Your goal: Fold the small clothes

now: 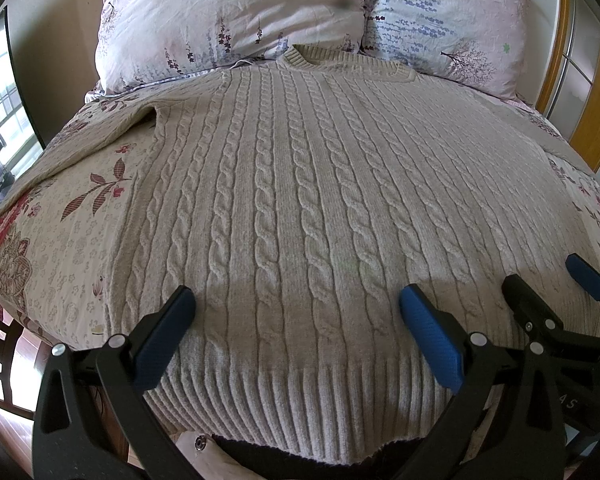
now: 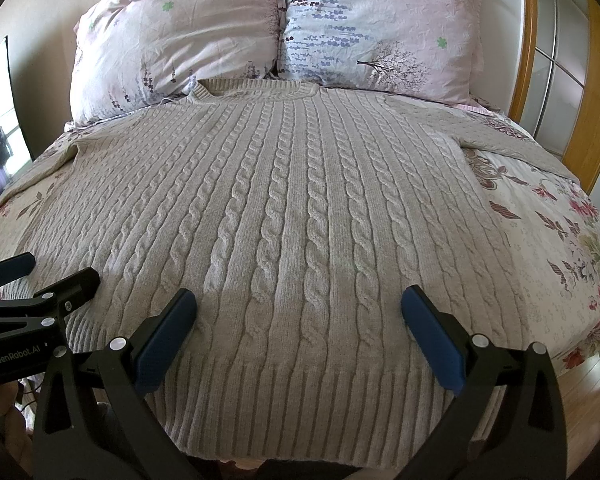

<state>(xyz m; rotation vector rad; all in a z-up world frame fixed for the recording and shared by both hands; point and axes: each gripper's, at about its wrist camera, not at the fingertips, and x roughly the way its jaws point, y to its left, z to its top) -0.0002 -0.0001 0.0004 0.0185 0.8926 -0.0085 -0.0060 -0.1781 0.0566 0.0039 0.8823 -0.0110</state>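
A beige cable-knit sweater (image 1: 300, 184) lies flat and face up on the bed, collar toward the pillows, ribbed hem nearest me; it also fills the right wrist view (image 2: 292, 208). Its sleeves stretch out to the left (image 1: 72, 152) and to the right (image 2: 512, 136). My left gripper (image 1: 296, 304) is open and empty, hovering over the hem. My right gripper (image 2: 298, 306) is open and empty, also over the hem. The right gripper shows at the right edge of the left wrist view (image 1: 548, 284), and the left gripper at the left edge of the right wrist view (image 2: 48, 272).
The floral bedspread (image 1: 60, 232) shows on both sides of the sweater (image 2: 560, 216). Two floral pillows (image 1: 228, 16) (image 2: 380, 28) lean at the head. A wooden headboard (image 2: 580, 128) stands at the right. A window (image 1: 4, 120) is at the left, wood floor (image 2: 588, 392) below right.
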